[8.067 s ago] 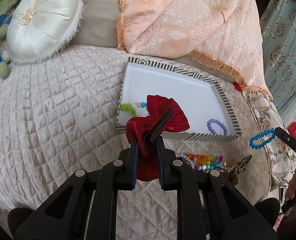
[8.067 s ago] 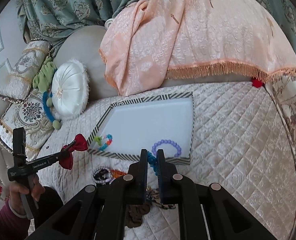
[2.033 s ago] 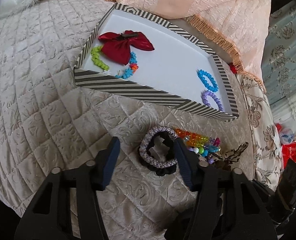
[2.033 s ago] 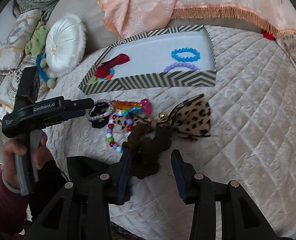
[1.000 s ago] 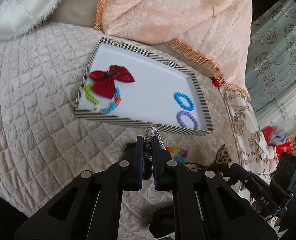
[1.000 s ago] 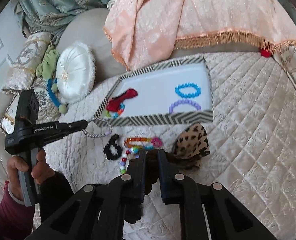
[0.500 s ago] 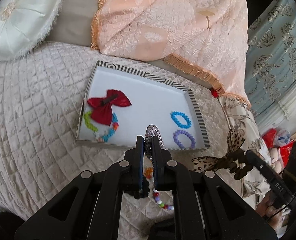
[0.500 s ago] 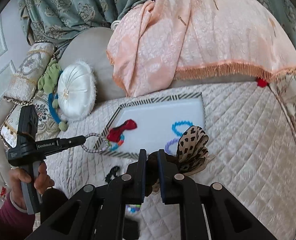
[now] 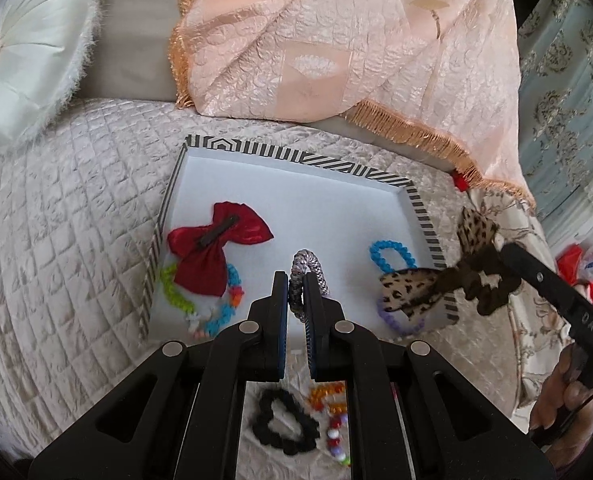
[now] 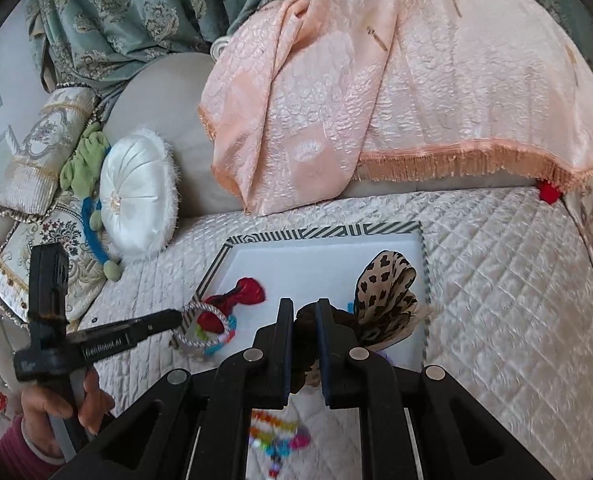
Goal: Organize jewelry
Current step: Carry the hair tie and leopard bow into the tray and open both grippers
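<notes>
A striped-rim white tray (image 9: 296,156) (image 10: 320,236) lies on the quilted bed. In it lie a red bow (image 9: 216,248) (image 10: 244,292) over a multicolour bead bracelet (image 9: 216,316), a blue bracelet (image 9: 388,254) and a purple bracelet (image 9: 396,320). My left gripper (image 9: 295,280) (image 10: 180,318) is shut on a silver braided hair tie (image 9: 306,270) (image 10: 200,326), held above the tray's front part. My right gripper (image 10: 305,308) (image 9: 500,248) is shut on a leopard-print bow scrunchie (image 10: 384,292) (image 9: 440,280), held over the tray's right front corner.
A black scrunchie (image 9: 284,426) and loose coloured bead bracelets (image 9: 332,408) (image 10: 276,436) lie on the quilt in front of the tray. A white round cushion (image 9: 20,56) (image 10: 136,196) lies at far left. A peach fringed cloth (image 9: 336,48) hangs behind the tray.
Both grippers closed on items from the pile and lifted them: the left took the silver hair tie, the right the leopard bow. Both have since moved forward over the tray.
</notes>
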The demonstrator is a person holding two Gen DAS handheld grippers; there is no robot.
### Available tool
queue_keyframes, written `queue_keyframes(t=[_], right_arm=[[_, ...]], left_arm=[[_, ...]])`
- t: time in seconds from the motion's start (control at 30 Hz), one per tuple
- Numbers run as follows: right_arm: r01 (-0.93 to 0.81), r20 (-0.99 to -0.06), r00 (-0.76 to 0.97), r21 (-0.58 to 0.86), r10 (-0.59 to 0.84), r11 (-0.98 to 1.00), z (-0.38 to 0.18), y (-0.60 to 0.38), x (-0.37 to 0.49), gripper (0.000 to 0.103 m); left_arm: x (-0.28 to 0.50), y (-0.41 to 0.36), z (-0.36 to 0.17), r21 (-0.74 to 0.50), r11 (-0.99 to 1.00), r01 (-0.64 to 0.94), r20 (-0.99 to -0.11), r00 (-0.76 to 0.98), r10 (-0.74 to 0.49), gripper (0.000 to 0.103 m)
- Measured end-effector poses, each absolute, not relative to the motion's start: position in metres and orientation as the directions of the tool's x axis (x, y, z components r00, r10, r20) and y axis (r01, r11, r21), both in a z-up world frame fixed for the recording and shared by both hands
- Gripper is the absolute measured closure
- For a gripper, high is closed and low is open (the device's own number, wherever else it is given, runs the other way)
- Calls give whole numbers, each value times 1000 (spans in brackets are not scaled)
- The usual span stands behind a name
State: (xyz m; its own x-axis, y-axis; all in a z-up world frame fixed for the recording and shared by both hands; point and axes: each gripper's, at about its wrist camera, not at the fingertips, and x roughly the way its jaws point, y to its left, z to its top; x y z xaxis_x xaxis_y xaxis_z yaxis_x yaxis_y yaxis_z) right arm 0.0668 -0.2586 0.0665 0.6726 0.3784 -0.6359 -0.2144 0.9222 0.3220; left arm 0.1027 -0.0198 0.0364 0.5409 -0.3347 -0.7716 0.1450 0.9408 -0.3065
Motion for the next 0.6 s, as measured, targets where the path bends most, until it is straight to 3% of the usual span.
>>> queue_keyframes(t=[0.43,0.6], right_arm=[[-207,-655,638,362,406,909,27,-257,177,93],[-138,-728,601,313,331,940,-4,-273,202,93]], left_arm=[[161,-28,1,-261,960,100,-810,518,-275,97],[171,-23,-16,-221,972,77,-830,508,-229,97]])
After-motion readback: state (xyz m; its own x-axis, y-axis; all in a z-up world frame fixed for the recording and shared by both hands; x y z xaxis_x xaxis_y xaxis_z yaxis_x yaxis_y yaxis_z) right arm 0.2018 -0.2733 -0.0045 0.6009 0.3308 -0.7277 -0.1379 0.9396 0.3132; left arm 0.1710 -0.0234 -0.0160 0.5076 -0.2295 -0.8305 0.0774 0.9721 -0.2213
